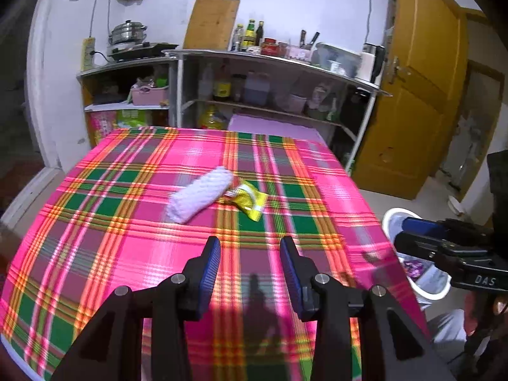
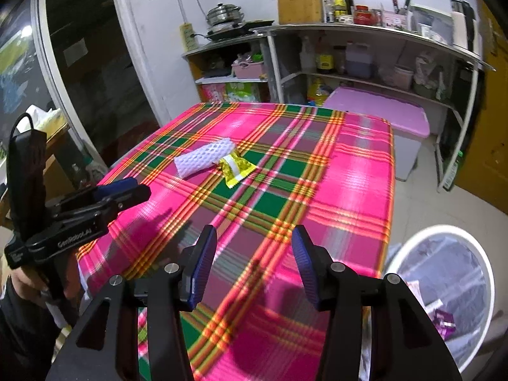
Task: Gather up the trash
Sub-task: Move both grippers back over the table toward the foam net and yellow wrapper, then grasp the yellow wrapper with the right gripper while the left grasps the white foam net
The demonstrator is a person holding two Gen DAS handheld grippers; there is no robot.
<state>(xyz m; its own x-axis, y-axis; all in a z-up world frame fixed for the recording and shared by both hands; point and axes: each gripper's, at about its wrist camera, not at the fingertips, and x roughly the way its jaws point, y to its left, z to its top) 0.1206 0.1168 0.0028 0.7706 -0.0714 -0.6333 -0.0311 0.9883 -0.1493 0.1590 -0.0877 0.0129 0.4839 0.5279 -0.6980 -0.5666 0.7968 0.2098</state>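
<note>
Both claws hang over the near edge of the plaid tabletop (image 1: 104, 222), empty: the left claw (image 1: 250, 247) part open, the right claw (image 2: 254, 238) a touch wider, nothing between the pads. The trash lies mid-table, well ahead: a white foam net (image 1: 200, 193) touching a yellow wrapper (image 1: 250, 201). The bin (image 2: 444, 231) stands on the floor off the right corner, a purple packet inside. Best bet: left claw takes the net, right claw the wrapper, pinching low and flat so the thin foil doesn't slip.
</note>
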